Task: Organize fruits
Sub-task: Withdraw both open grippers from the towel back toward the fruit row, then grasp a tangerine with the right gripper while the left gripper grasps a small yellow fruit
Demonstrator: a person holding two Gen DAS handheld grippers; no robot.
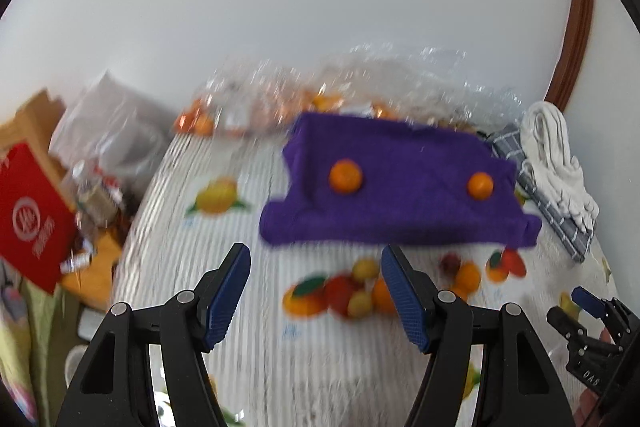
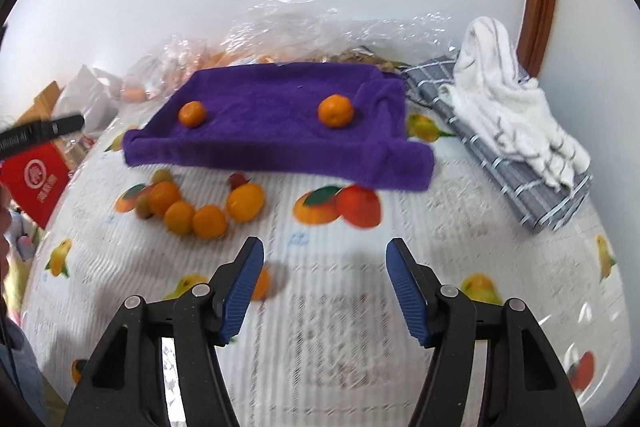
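A purple towel lies on the fruit-print tablecloth with two oranges on it, one left and one right. The towel and both oranges also show in the left wrist view. Several loose oranges and small fruits sit in front of the towel, also in the left wrist view. One orange lies by my right gripper's left finger. My left gripper and right gripper are open and empty above the cloth. The right gripper also shows at the left wrist view's right edge.
A clear plastic bag with more oranges lies behind the towel. A grey checked cloth with a white towel on it lies at the right. A red box and clutter stand off the table's left edge.
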